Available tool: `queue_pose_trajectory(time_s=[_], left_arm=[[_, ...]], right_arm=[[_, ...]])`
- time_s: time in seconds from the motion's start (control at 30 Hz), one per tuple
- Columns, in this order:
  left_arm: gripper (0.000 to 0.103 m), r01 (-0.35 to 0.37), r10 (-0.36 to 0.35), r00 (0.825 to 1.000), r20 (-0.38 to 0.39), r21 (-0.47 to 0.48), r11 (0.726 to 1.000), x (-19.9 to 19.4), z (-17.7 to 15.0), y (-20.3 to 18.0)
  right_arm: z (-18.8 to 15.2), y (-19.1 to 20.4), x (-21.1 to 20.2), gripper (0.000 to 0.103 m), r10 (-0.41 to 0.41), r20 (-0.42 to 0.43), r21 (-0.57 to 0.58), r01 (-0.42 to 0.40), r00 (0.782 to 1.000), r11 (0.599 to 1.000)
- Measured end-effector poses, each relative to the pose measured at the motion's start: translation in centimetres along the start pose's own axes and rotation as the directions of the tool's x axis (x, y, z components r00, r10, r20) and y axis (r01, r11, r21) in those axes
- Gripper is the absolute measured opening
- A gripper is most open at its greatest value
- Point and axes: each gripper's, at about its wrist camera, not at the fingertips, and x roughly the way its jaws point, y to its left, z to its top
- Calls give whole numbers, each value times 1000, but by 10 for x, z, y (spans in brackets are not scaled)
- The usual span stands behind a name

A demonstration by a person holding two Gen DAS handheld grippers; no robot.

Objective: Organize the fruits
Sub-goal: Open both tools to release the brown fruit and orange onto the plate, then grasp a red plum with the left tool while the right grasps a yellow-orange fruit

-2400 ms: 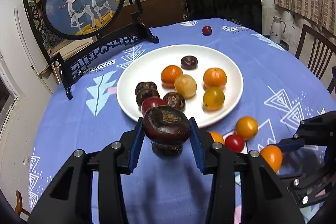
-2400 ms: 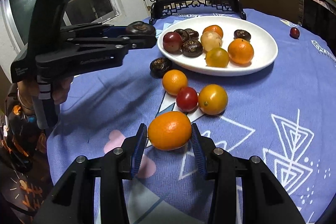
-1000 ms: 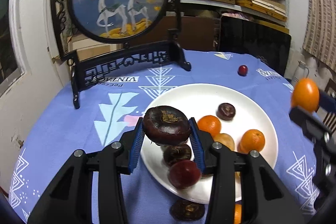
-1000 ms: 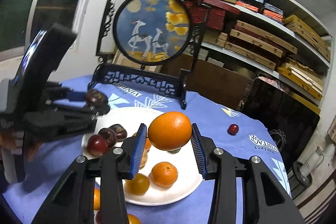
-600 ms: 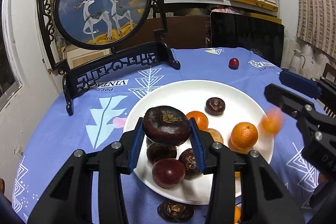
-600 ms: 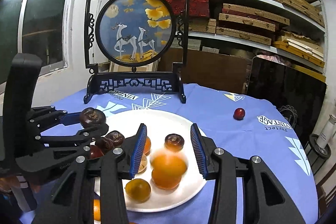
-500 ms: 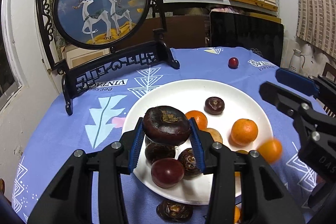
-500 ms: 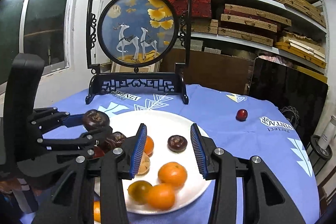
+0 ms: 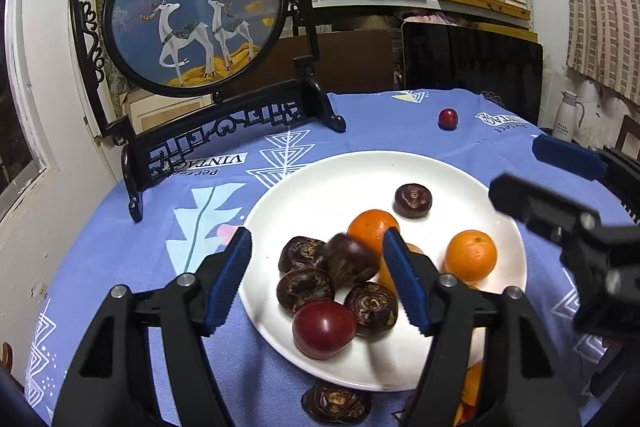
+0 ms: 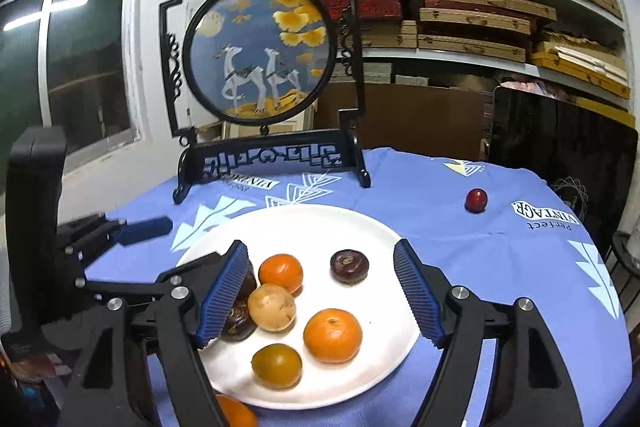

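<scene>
Blue cloth covers the table (image 9: 120, 267), where a white plate (image 9: 320, 179) holds most of the fruit; both the left gripper (image 9: 316, 279) and right gripper (image 10: 320, 291) have just spread their jaws and hold nothing. A dark water chestnut (image 9: 350, 261), blurred, tumbles onto the pile, while a small red fruit (image 10: 476, 200) lies well apart on the cloth: light, smooth, likely to roll, best pinched across its middle.

Round deer screen (image 9: 196, 13) in black carved stand at desk's far edge. Blue patterned tablecloth (image 9: 120, 251). Shelves of flat boxes (image 10: 472, 15) behind. White jug (image 9: 570, 115) at right. Window (image 10: 80, 67) at left.
</scene>
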Motion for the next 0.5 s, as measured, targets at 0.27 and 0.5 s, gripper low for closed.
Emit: queue_pose_trajectory(time_s=[0.27,0.5], left_arm=[[72,-15,15,1000,4,-82,997,-4,5,24],[74,20,-18,1000,12,-142,990,-12,8,36]], right_arm=[[6,3,-14,77,83,-27,5,-83,996,997],[-47,6,-30,75,247,-314,74,-236,917,969]])
